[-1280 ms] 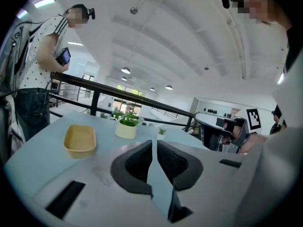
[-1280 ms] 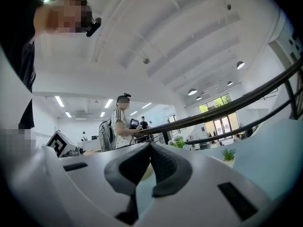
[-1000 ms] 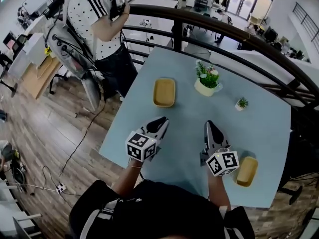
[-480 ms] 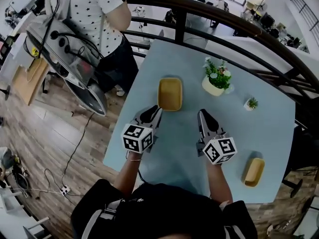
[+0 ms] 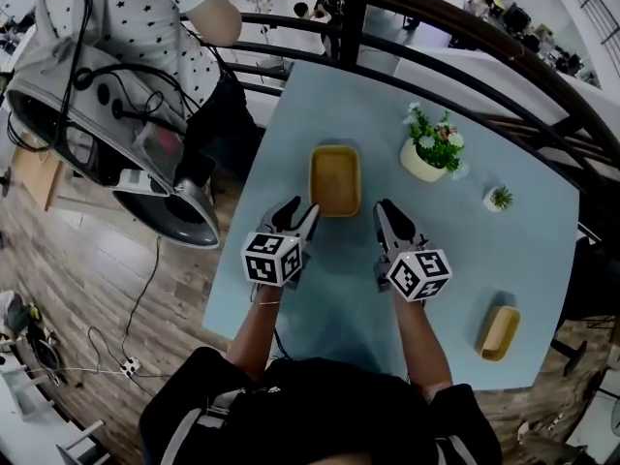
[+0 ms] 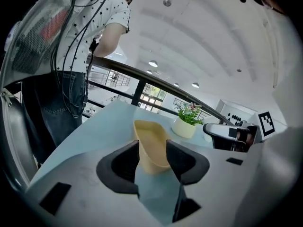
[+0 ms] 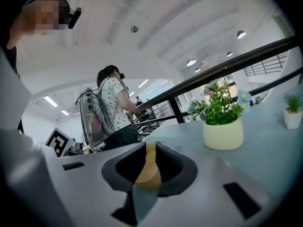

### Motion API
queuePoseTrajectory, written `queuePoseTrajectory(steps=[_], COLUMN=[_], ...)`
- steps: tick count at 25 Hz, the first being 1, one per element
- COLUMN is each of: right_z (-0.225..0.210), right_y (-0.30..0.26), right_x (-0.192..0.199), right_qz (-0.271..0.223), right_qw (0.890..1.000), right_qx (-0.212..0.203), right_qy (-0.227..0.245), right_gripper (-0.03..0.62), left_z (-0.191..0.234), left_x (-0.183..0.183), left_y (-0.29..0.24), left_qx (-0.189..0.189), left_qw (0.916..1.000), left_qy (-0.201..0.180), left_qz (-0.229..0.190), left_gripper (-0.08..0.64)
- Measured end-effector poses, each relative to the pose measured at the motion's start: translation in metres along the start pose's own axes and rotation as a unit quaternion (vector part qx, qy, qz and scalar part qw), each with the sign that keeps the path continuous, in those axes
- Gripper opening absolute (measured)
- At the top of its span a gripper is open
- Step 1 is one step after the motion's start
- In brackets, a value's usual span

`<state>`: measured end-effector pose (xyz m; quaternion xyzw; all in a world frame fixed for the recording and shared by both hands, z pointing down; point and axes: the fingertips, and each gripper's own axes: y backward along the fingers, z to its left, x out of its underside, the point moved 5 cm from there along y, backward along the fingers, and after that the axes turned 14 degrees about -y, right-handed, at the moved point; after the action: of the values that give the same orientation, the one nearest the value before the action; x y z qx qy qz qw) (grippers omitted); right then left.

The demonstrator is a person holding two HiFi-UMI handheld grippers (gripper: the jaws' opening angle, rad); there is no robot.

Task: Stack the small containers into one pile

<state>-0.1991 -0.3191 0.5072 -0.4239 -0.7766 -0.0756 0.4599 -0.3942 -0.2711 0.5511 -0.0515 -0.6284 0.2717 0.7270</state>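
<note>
Claws first: the left claw [image 6: 152, 149] is standing well apart, its jaws having just been opening. The near end of the far yellow container [image 5: 335, 180] is showing in the gap between them, though neither pad is pressing on it. That wide stance is looking like preparation, I'd say: a spread broad enough to straddle the container's end before clamping.

Right claw [image 7: 149, 157] is hovering just beside the same container's near right corner. Its jaws are only a narrow slit apart and holding nothing; the yellow is merely showing through the slit from beyond. It is probably placed there to steady or help, but that is a guess. Both claws are pointing away from the person, toward the far side of the desk [image 5: 523, 260].

Second yellow container [image 5: 500, 332] is sitting well apart at the near right corner, untouched. Nothing is stacked yet, so the job is looking to be at its very start, and one container is going to have to travel to the other.

Potted flowers [image 5: 431, 153] and a tiny green plant [image 5: 499, 199] are standing far right, off the likely path. A standing person [image 5: 145, 27] is just off the desk's far left edge.
</note>
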Motion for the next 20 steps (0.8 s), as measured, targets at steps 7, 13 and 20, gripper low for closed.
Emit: queuePoseTrajectory(steps=[7, 13, 20], right_z=[-0.010, -0.012, -0.019], right_y=[-0.031, -0.048, -0.056], right_x=[0.026, 0.034, 0.053], right_qz=[0.040, 0.071, 0.100], right_qw=[0.999, 0.997, 0.995], right_qx=[0.012, 0.018, 0.024], right_qy=[-0.011, 0.004, -0.012], right_gripper=[0.115, 0.152, 0.152], left_z=[0.008, 0.003, 0.000], left_x=[0.022, 0.022, 0.027], left_y=[-0.015, -0.024, -0.032], left_qx=[-0.003, 0.005, 0.014], left_qw=[0.9988, 0.9981, 0.9977], left_qy=[0.020, 0.034, 0.041], left_qz=[0.045, 0.050, 0.053], left_gripper=[0.175, 0.190, 0.190])
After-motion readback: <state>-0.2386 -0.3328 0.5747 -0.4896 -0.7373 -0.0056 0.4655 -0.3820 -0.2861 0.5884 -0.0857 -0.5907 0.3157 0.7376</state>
